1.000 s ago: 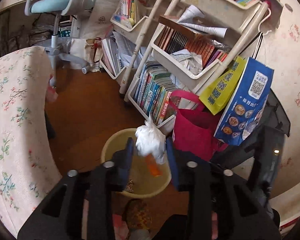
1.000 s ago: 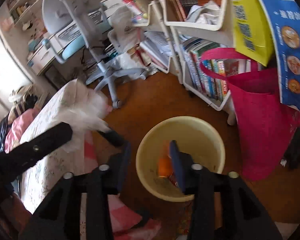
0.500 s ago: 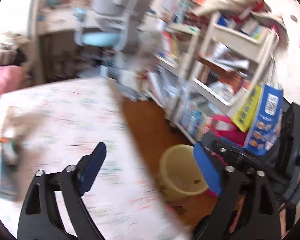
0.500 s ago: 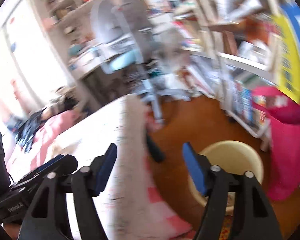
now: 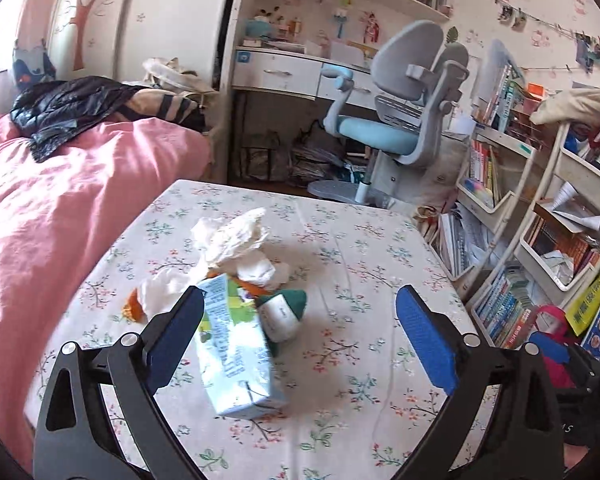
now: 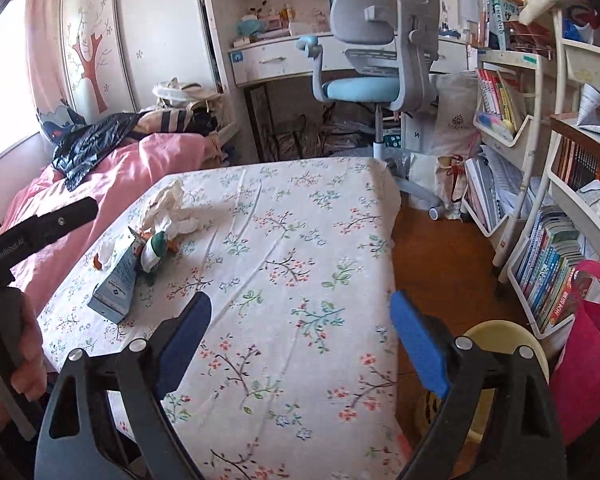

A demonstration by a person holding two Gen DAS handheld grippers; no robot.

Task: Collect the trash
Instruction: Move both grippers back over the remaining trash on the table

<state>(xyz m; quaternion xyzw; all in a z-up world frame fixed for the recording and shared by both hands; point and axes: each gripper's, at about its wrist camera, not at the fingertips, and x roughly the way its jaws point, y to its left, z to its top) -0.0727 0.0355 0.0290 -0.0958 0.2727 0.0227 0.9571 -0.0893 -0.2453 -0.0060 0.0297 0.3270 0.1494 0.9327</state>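
Jaws wide, empty, above milk carton (image 5: 236, 352)

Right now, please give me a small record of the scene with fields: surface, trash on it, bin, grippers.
surface: table with floral cloth
trash: milk carton, crumpled tissues, small green-capped bottle, orange scraps
bin: yellow bucket on floor beside table
left gripper: jaws just opened, empty
right gripper: jaws just opened, empty

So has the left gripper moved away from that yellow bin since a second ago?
Yes. The left gripper swung from over the bin to the table, jaws just opened and empty, near the carton.
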